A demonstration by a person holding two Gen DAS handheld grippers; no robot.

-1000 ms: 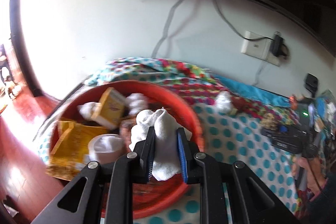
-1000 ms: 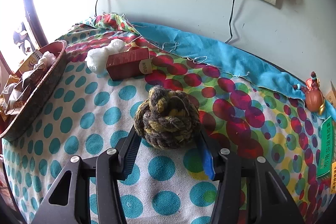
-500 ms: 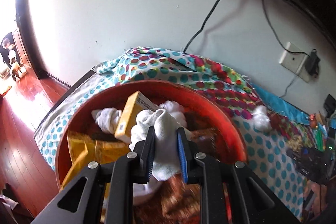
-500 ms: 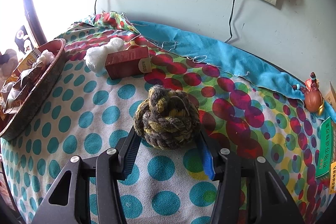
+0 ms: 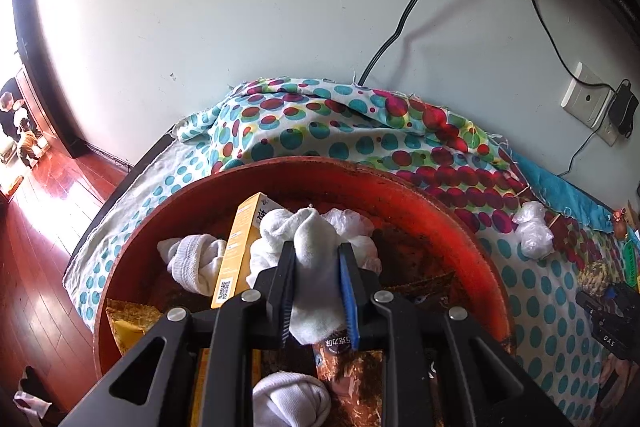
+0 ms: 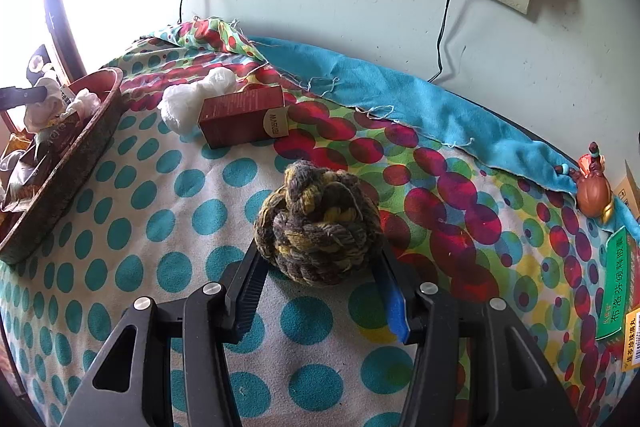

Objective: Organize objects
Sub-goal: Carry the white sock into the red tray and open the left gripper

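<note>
**A:** so where was the left gripper (image 5: 316, 291) in that shot?

**B:** over the red basin (image 5: 472, 227), clenched on a white rolled cloth (image 5: 316, 255). The cloth stuck out past the fingers at both the far and the near end, hanging above the stuff already in there: a yellow box (image 5: 240, 251) leaning just left of it, another white cloth bundle (image 5: 192, 263) further left, a yellow snack bag (image 5: 128, 323) at the near left, a brown packet (image 5: 348, 359) below the fingers.

**A:** and the right one?

**B:** the right gripper (image 6: 320, 267) sat low on the spotted tablecloth (image 6: 168, 227), pads pressed against both sides of a rope ball (image 6: 320, 223) (brown and yellow, knotted). Ball looked like it was resting on the cloth.

**A:** anything left on the table?

**B:** a dark red box (image 6: 244, 119) on the far side of the ball, with a white wad (image 6: 192, 99) touching its left end. Basin was off at the left edge. A small brown figurine (image 6: 594, 187) sat far right, near the blue cloth (image 6: 420, 107).
</note>
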